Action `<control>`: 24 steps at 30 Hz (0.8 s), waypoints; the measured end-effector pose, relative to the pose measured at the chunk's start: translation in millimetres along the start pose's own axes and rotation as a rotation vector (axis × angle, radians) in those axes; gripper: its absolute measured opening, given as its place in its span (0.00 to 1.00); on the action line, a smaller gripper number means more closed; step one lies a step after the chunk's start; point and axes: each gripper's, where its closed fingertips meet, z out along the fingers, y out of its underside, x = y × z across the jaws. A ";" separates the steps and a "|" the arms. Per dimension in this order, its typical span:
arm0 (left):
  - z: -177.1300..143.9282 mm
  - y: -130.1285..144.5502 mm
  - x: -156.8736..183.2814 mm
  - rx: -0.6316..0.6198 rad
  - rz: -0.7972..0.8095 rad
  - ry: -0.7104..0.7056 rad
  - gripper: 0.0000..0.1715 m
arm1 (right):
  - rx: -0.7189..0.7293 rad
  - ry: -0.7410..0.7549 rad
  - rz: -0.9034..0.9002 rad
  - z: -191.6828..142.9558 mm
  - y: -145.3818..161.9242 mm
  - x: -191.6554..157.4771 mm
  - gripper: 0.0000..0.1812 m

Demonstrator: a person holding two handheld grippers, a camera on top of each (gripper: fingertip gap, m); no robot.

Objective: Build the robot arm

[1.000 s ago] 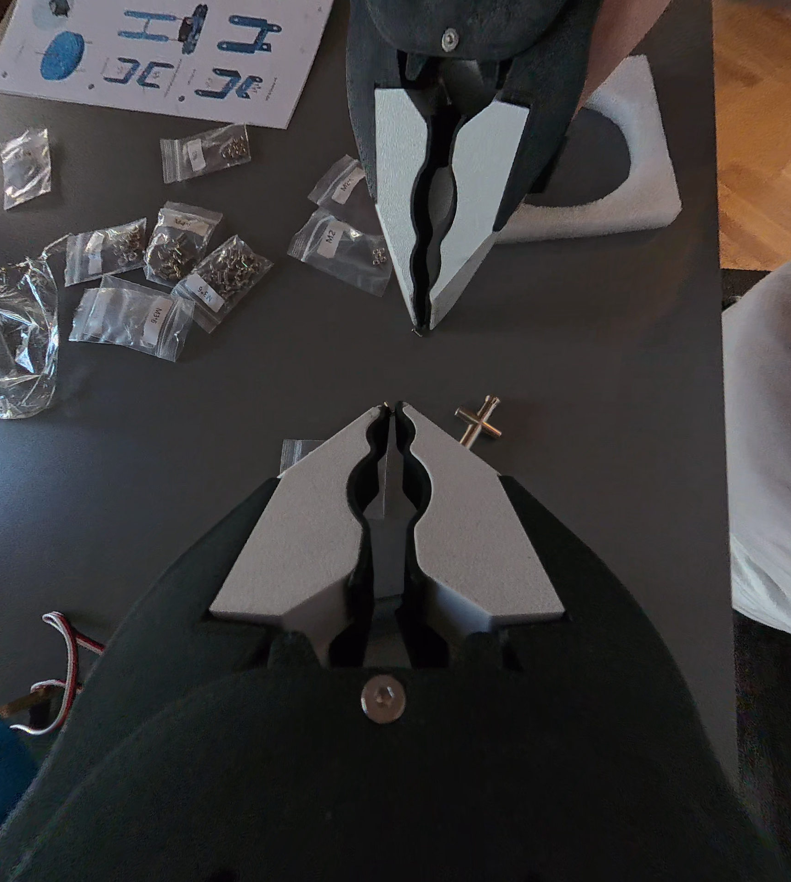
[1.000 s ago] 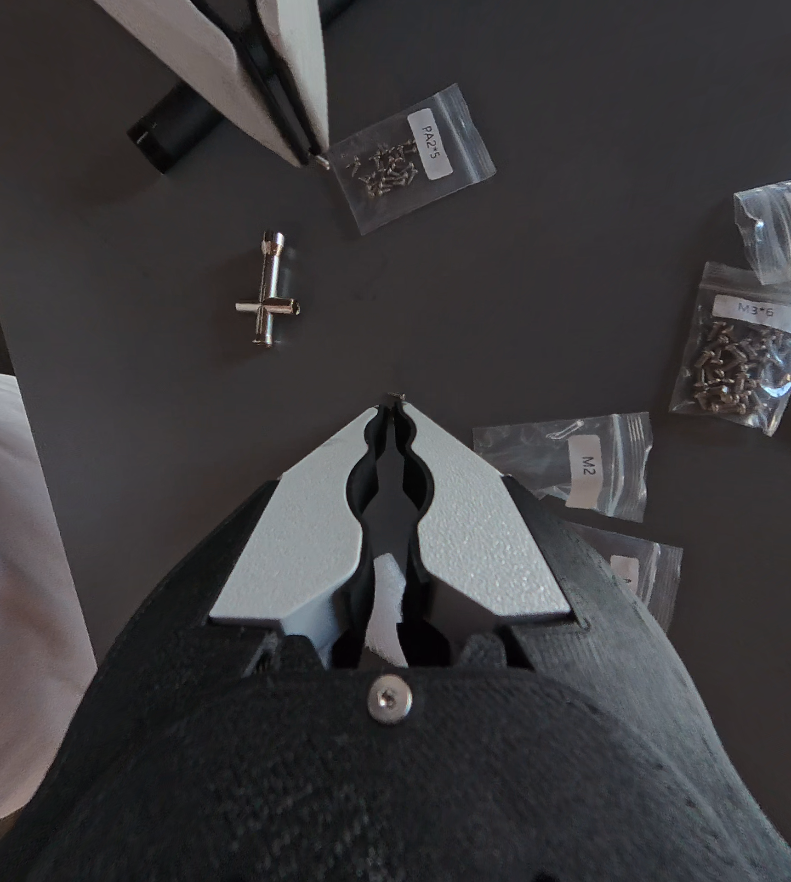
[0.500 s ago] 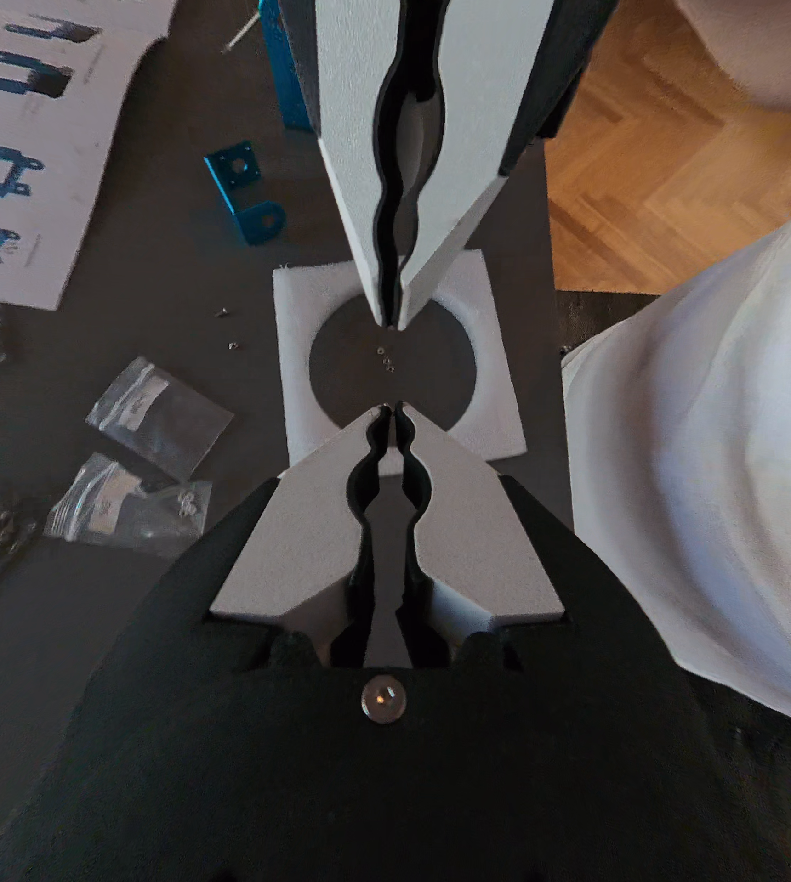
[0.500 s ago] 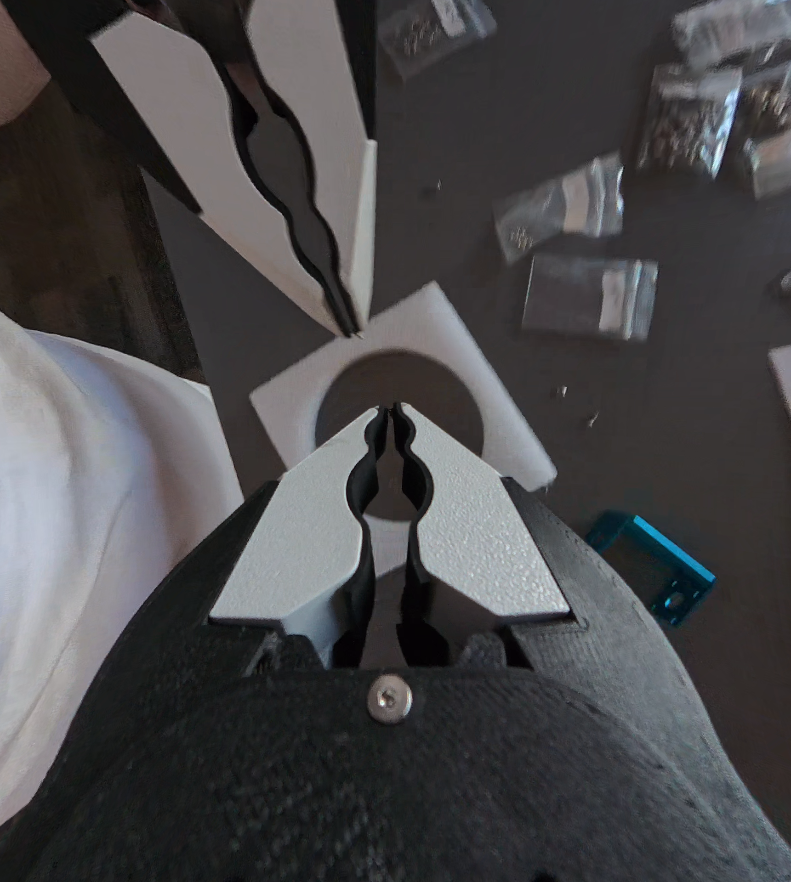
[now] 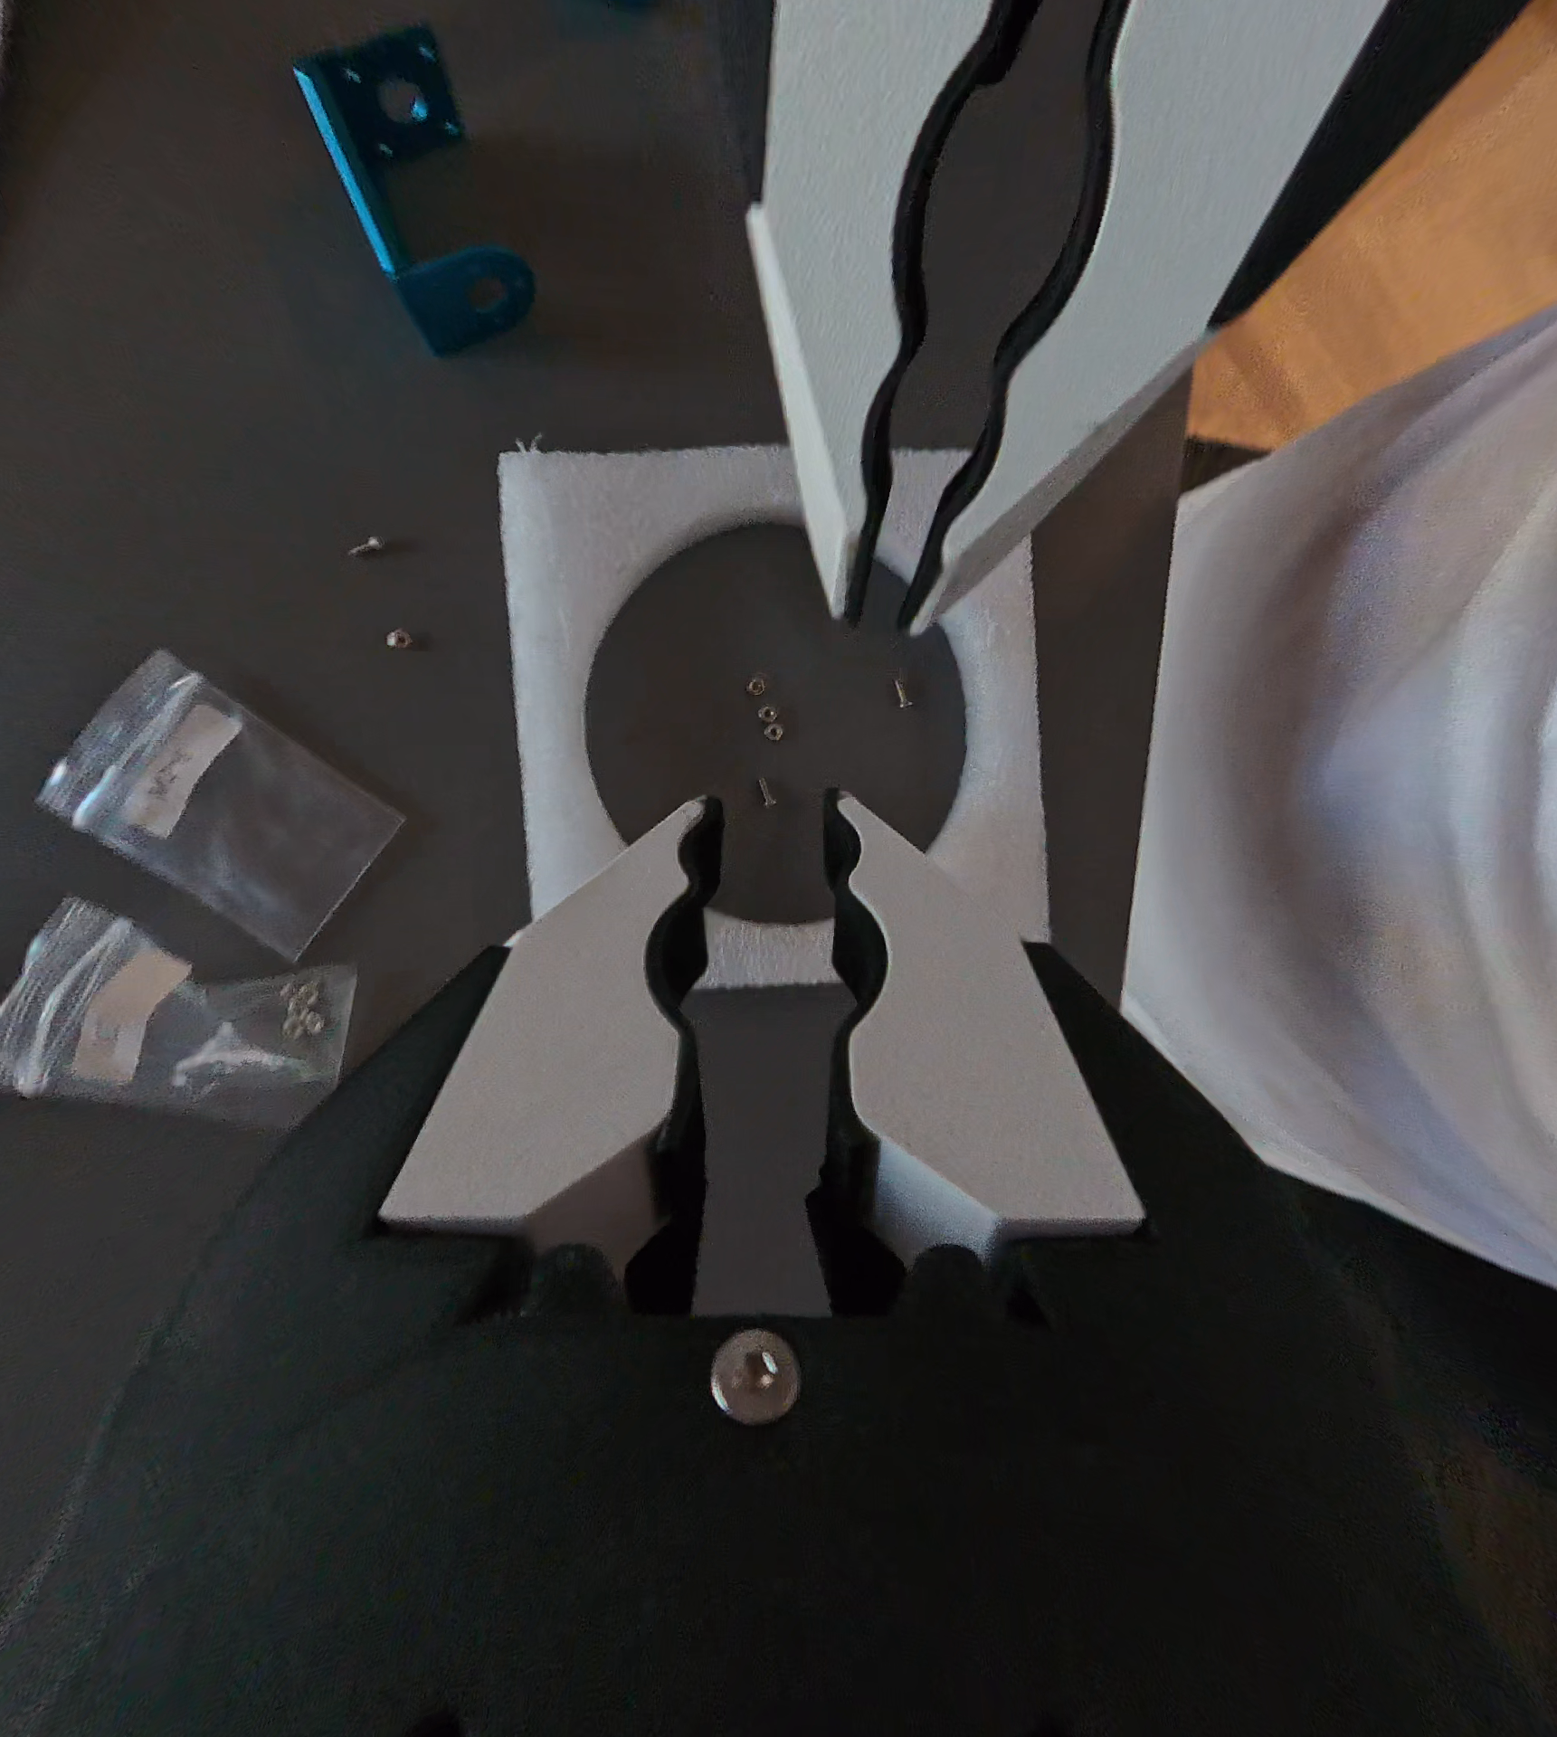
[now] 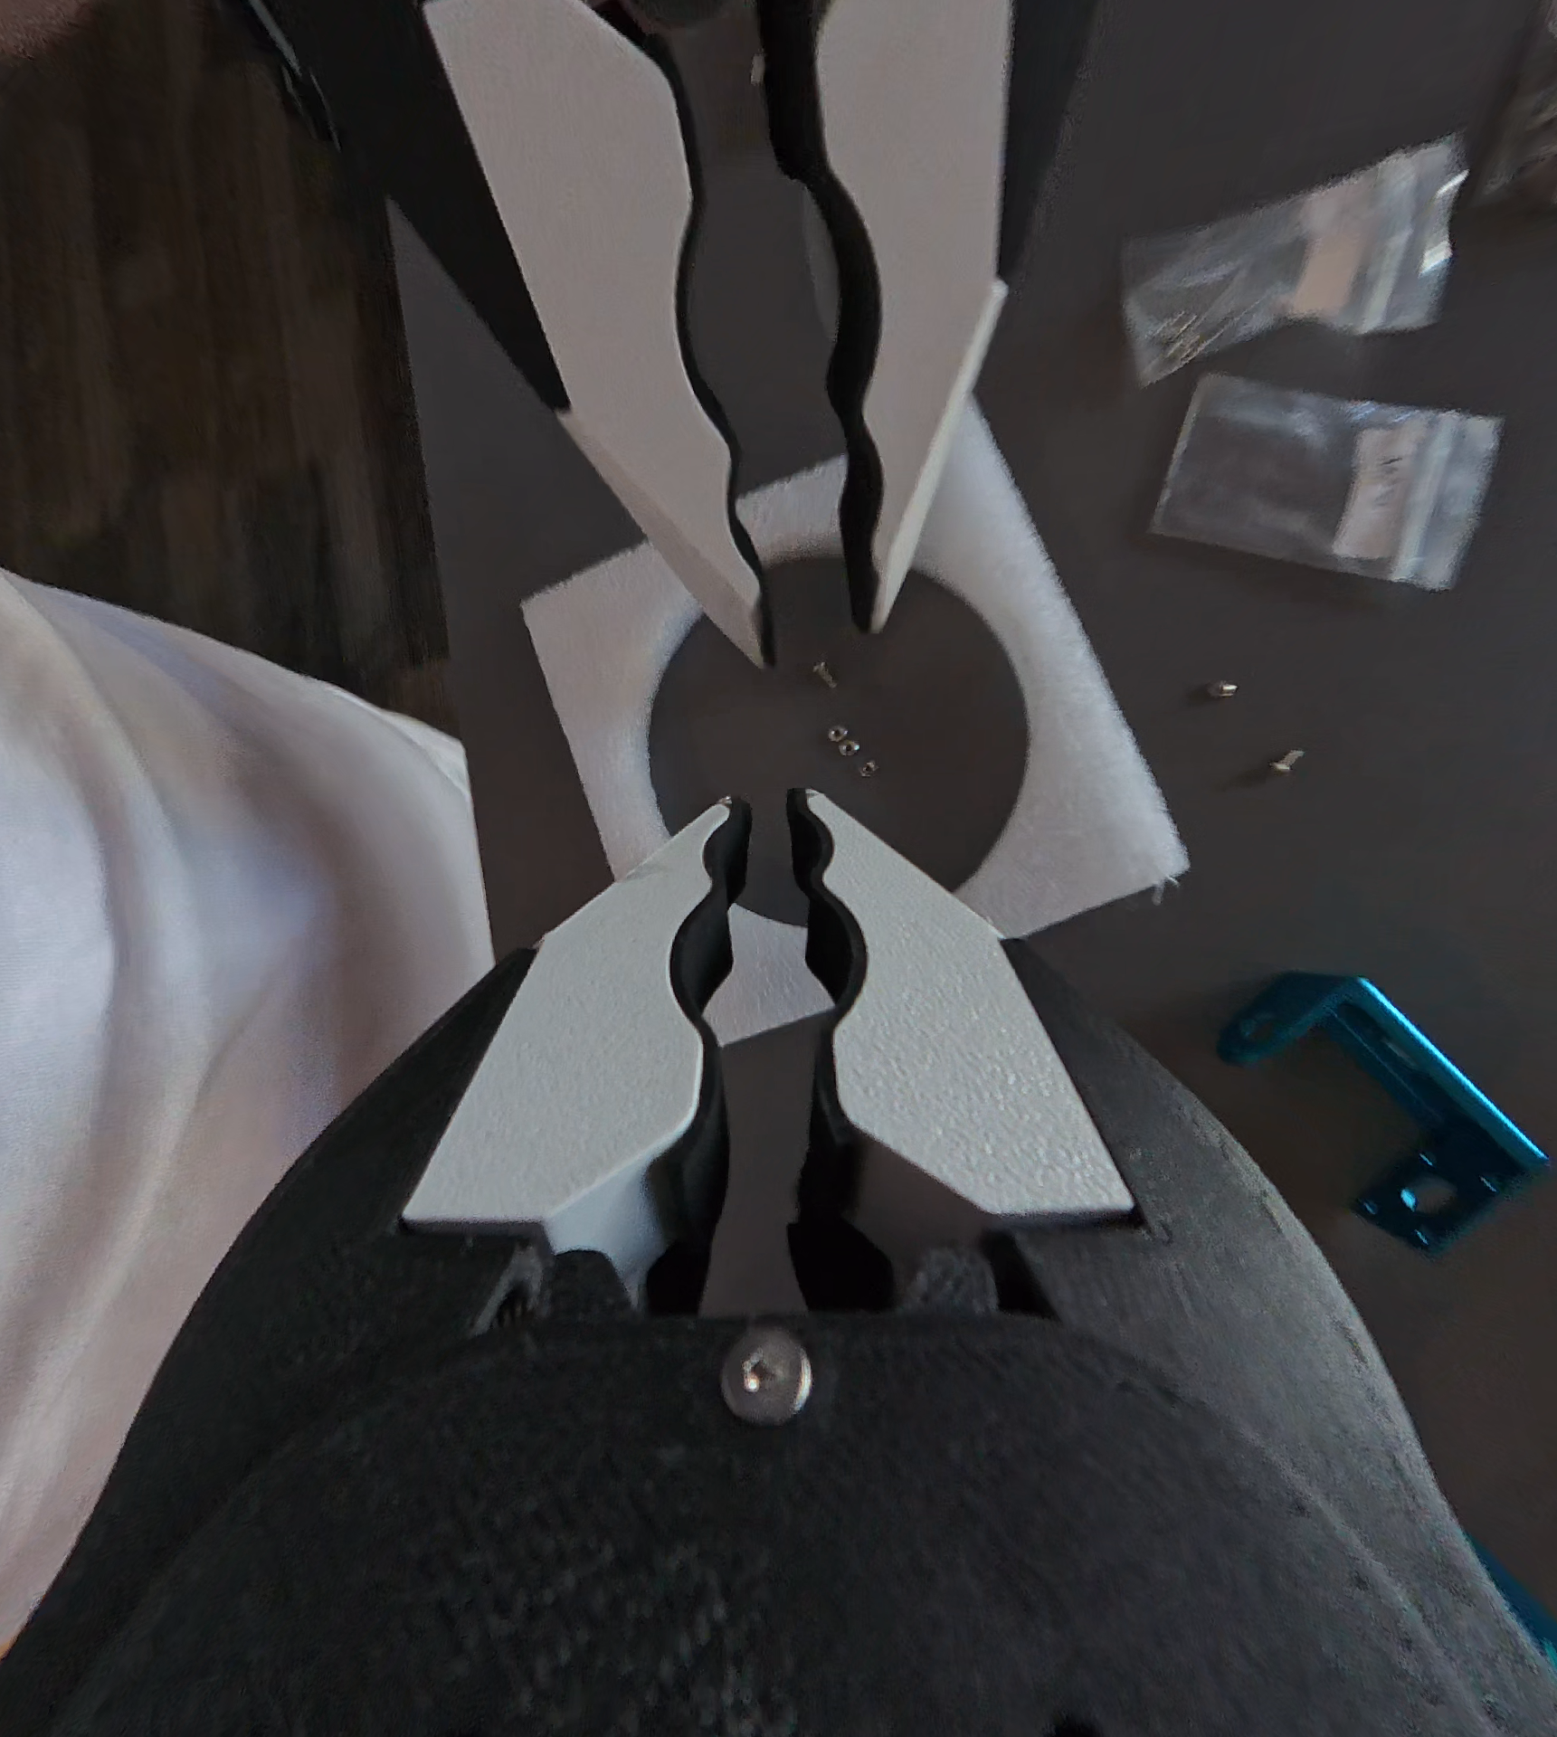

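White foam square (image 5: 558,602) with a round cut-out lies on the dark table (image 5: 191,395), and both tongs hang over that hole, tips facing. Left gripper (image 5: 772,799) stands parted, a small screw (image 5: 764,791) on the table between its tips, three nuts (image 5: 766,712) just beyond. Right gripper (image 6: 768,797) is parted more narrowly and holds nothing; a second screw (image 5: 898,693) lies just beside its tips, probably not touching. Blue metal bracket (image 6: 1385,1081) and clear bags (image 5: 220,827) lie well apart from the foam
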 end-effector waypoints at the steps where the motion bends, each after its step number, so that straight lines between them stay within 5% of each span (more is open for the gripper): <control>1: -13.7 -1.3 -1.9 0.054 -0.033 -0.015 0.12 | 0.052 0.008 0.012 -10.9 -4.7 0.7 0.04; 4: -67.1 16.1 -29.6 0.193 -0.138 -0.202 0.06 | 0.207 0.051 0.060 -46.7 -9.6 4.8 0.04; 7: -96.8 64.7 -62.4 0.150 -0.267 -0.361 0.05 | 0.289 0.086 0.111 -65.2 -3.4 10.1 0.04; 16: -59.1 82.7 -86.3 0.120 -0.547 -0.281 0.07 | 0.290 0.134 0.125 -59.8 -3.0 16.0 0.04; 24: -53.7 82.9 -83.7 0.131 -0.578 -0.334 0.08 | 0.256 0.177 0.149 -61.7 16.8 18.2 0.04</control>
